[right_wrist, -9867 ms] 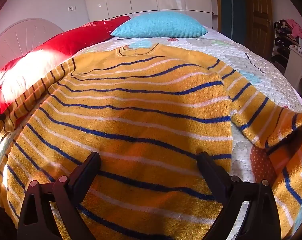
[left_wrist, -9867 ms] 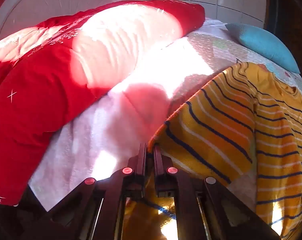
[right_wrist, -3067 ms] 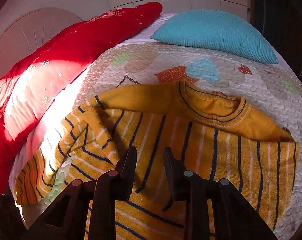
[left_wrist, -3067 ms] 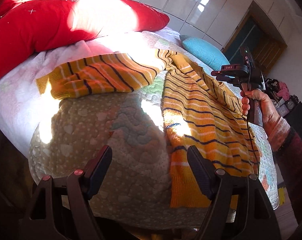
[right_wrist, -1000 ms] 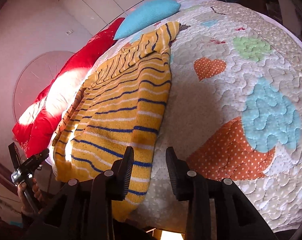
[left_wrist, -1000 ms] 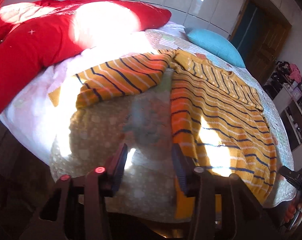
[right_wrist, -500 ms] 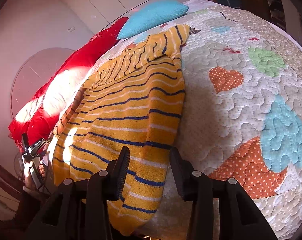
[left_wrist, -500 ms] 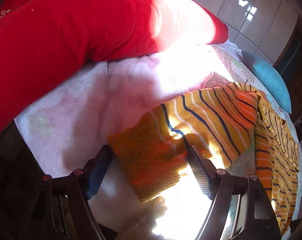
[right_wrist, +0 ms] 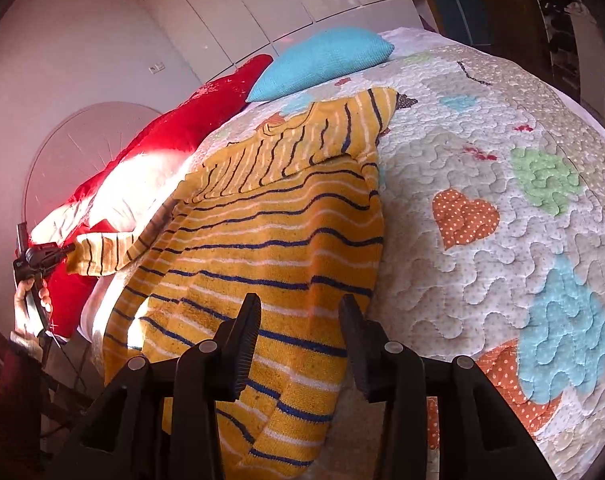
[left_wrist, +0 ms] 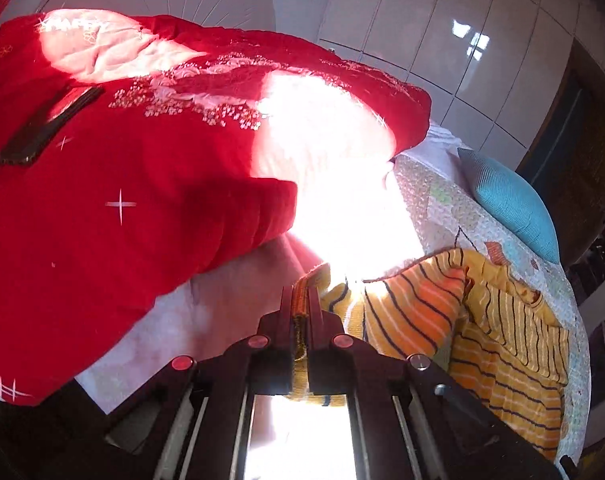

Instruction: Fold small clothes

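A yellow sweater with navy, white and orange stripes (right_wrist: 270, 248) lies on the quilted bed, one side folded over. My left gripper (left_wrist: 300, 300) is shut on the cuff of its outstretched sleeve (left_wrist: 406, 312) and lifts it off the bed; the right wrist view shows that gripper (right_wrist: 62, 250) holding the sleeve (right_wrist: 102, 256) at the far left. My right gripper (right_wrist: 300, 310) is open and empty, hovering over the sweater's hem near the bed's front edge.
A red blanket (left_wrist: 122, 184) is piled along the left side of the bed. A blue pillow (right_wrist: 322, 60) lies at the head. The patchwork quilt (right_wrist: 502, 220) spreads to the right of the sweater. White wardrobe doors (left_wrist: 442, 32) stand behind.
My left gripper has closed on the sleeve cuff and raised it; half a second ago it was open around it. My right gripper has opened a little wider above the hem.
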`<state>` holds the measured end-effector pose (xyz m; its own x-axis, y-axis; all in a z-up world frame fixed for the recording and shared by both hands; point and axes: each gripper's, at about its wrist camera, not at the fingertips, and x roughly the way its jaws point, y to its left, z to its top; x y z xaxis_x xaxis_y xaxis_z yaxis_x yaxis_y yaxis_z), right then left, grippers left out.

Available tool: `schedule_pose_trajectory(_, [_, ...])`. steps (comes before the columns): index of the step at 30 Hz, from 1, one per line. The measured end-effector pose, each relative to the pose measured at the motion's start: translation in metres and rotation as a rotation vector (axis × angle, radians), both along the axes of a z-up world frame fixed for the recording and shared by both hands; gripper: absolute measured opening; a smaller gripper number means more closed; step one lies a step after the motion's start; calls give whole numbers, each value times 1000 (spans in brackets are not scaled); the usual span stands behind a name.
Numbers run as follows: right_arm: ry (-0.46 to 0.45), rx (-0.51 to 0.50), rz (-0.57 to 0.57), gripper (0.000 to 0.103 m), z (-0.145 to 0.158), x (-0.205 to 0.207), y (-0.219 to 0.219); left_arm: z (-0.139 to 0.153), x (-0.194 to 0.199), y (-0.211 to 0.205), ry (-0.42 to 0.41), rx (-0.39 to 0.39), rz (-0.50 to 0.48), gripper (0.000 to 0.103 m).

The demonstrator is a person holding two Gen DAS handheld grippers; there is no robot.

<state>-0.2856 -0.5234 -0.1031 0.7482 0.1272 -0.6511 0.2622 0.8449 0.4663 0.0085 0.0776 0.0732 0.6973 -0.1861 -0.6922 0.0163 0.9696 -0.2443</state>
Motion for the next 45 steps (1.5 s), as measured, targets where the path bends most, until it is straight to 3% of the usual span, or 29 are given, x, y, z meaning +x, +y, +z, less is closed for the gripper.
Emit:
schedule_pose_trajectory(4, [-26,33,-16,45,-3,-8,-9,49,23,-51,-58,-55,-78,4])
schedule_pose_trajectory(9, [-61,85,-52,45,-9,-19,-24,67,38,-191,-99,-73,-311,4])
schedule_pose_trajectory(14, [-80,111,-90,45,-12,-36,-39,28,31,-359,-45,-71,-561,4])
schedule_pose_trajectory(17, [-82,129,-116,45,-16,-48,-49,-9,17,-445,33,-67,-691,5])
schedule_pose_trajectory(18, [-82,130,-125,45,-16,-53,-51,-19,11,-466,64,-65,-726,8])
schedule_pose_trajectory(21, [-82,117,-147,45,-14,-68,-59,-44,-8,-504,127,-78,-810,33])
schedule_pose_trajectory(22, [-80,111,-152,45,-13,-71,-62,-49,-14,-506,131,-81,-823,44])
schedule_pose_trajectory(25, [-73,110,-161,46,-14,-76,-68,-56,-24,-493,122,-66,-829,49])
schedule_pose_trajectory(29, [-61,135,-151,50,-20,-66,-68,-61,-26,-435,56,41,-730,64])
schedule_pose_trajectory(32, [-46,138,-111,53,-24,-54,-54,-73,-22,-375,38,132,-634,66])
schedule_pose_trajectory(38, [6,112,-33,54,-27,-24,-23,-114,-40,-260,83,251,-433,66])
schedule_pose_trajectory(41, [22,57,4,55,-21,-4,-3,-134,-59,-225,100,248,-371,66])
schedule_pose_trajectory(45, [59,-106,17,57,-10,22,32,-159,-81,-206,125,217,-315,66])
